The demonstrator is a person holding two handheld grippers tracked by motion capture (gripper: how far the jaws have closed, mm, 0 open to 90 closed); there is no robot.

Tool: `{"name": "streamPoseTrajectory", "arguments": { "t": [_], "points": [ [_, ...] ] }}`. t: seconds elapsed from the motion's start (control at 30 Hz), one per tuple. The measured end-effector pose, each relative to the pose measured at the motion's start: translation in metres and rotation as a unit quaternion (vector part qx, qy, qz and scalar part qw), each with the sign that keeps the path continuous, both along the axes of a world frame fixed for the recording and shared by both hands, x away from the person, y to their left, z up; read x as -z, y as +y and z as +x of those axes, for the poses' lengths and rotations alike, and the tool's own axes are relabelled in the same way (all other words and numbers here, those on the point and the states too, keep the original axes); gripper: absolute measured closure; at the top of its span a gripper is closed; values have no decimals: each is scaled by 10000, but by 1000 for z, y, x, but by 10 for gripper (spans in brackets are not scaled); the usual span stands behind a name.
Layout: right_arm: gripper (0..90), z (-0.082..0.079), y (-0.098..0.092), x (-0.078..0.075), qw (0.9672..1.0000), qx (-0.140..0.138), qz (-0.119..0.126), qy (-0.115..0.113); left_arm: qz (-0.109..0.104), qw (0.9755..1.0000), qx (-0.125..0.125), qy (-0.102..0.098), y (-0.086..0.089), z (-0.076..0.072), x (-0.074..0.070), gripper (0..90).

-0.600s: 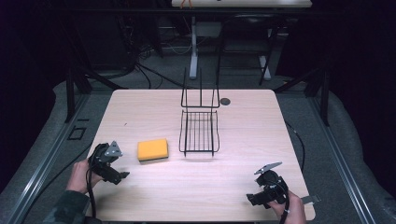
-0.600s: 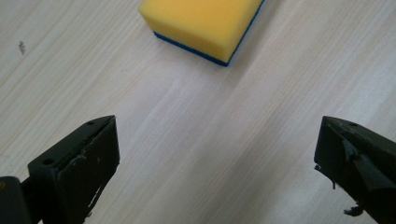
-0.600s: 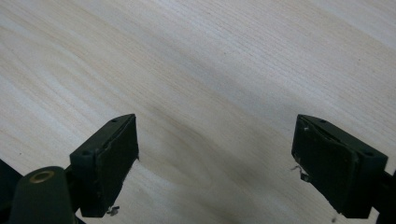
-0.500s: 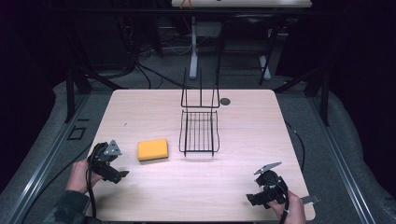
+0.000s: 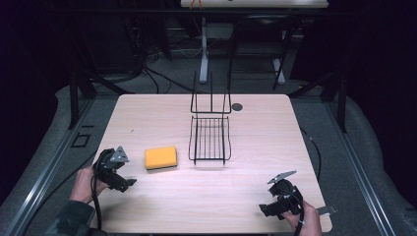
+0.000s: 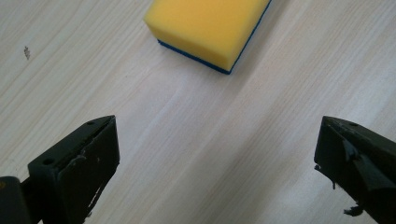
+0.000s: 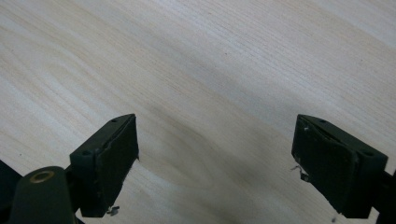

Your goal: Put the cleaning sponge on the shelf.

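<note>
No move since earlier | left gripper (image 5: 129,184) low, tilted toward sponge (image 5: 161,157)

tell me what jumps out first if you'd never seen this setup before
The bright yellow sponge with its blue underside stands out on the pale wooden table, lying left of centre, just ahead of the left gripper, whose fingers stand wide open with nothing between them. Right beside it, mid-table, sits a black wire rack. The right gripper, also open, hangs over bare wood at the near right corner.

Bare tabletop (image 6: 196,140) before the sponge (image 6: 210,28).
</note>
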State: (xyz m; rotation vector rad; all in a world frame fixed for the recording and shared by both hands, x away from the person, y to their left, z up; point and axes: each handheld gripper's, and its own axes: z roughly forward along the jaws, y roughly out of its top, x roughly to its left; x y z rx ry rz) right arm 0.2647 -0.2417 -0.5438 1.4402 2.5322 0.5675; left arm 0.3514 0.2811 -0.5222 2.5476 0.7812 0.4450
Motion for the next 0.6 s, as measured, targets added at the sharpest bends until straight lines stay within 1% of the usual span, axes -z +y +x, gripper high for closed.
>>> {"name": "streamPoseTrajectory", "arguments": {
  "t": [0.17, 0.27, 0.33, 0.43, 0.5, 0.53, 0.6],
  "points": [
    [142, 0, 0, 0, 10000, 8, 3, -7, 32, 10000, 72, -11, -4, 3, -2, 2],
    [142, 0, 0, -1, 9999, 31, 39, -91, 92, 9999, 144, -3, -7, 5, -3, 2],
    [142, 0, 0, -2, 10000, 27, 9, -46, 110, 9998, 189, 21, -10, 7, -3, 2],
    [142, 0, 0, -1, 10000, 30, -3, -53, 145, 9996, 256, 44, -14, 11, -5, 2],
    [142, 0, 1, -1, 10000, 18, -7, -52, 161, 9994, 292, 99, -17, 14, -6, 2],
    [142, 0, 1, -1, 10000, 37, -1, -33, 196, 9993, 321, 84, -19, 15, -7, 2],
    [142, 0, 1, -1, 10000, 20, -4, -33, 194, 9992, 334, 47, -20, 16, -8, 2]
  ]
}}
